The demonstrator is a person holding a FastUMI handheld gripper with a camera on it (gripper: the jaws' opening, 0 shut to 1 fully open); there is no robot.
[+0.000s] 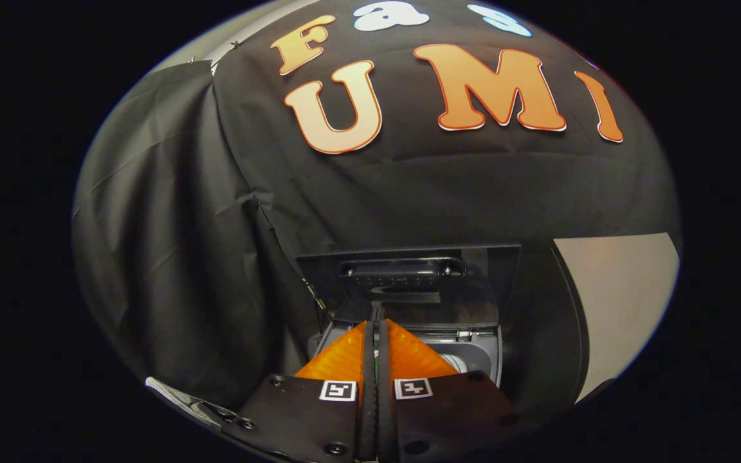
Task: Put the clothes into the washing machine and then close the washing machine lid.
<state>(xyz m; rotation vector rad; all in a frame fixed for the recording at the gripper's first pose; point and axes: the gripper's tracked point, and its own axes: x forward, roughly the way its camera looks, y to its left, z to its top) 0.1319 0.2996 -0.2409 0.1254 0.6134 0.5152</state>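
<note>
Tongs closed, orange fingers pressed together with only a thin dark seam between them; nothing visibly held, though a sliver of green shows in the seam lower down, too small to identify.

Gripper view: washer sits just ahead of and below the fingertips, its grey top and a bit of the drum opening showing right of the fingers. Lid stands raised beyond the tips, upright against the black cloth wall, its long edge running crosswise to the fingers, a handle bar near its upper part. Clothes not made out; whether any lie in the drum is hidden.

Judgement: closing step is likely in hand. Lid lies straight ahead and above the tips. Open room to the right over a pale counter; cloth crowds the left.
</note>
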